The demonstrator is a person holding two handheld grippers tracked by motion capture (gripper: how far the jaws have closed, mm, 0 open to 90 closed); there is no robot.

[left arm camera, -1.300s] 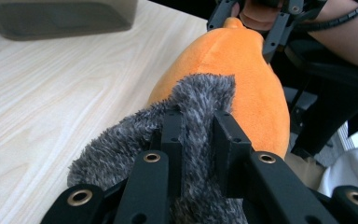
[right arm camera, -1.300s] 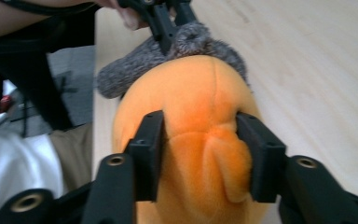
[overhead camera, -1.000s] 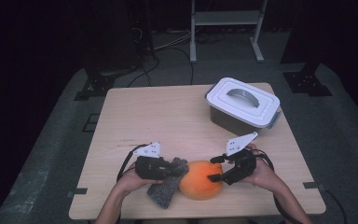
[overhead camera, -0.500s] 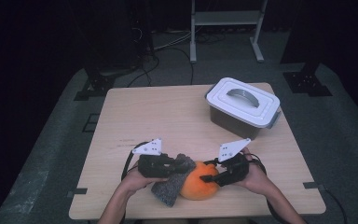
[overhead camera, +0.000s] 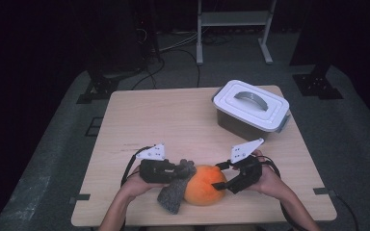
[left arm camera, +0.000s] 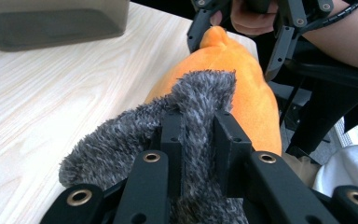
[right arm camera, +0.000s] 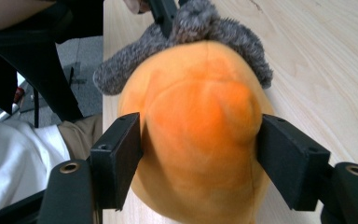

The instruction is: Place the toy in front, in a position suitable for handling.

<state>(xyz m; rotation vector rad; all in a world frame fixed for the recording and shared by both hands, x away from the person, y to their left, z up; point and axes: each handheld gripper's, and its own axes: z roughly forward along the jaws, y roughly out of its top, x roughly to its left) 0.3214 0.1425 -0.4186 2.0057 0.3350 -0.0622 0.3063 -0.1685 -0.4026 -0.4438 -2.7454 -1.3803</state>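
- Wooden table seen from above; person's forearms enter from bottom edge, one gripper in each hand.
- Orange plush toy lying near front edge of table, approx. centre, between both grippers.
- Grey furry part attached at toy's left side, hanging toward front edge; looks like toy's cap or tuft, can't tell which.
- Left gripper at toy's left, jaws clamped tight on grey furry part; in left gripper view, fur squeezed between both black jaws and bulging out around them.
- Right gripper at toy's right, jaws spread wide around orange body; have just been opening, toy between them.
- In right gripper view, orange body sits between both jaws, pads at or just beside its sides; no clear dent in plush, so reads as not pressing.
- Right gripper's jaws also visible far off in left gripper view, either side of toy's pointed orange tip.
- White lidded box w/ grey handle on lid, at table's far right, well apart from toy & grippers.
- Grey carpet around table; dark room behind, w/ white metal frame & cables on floor.
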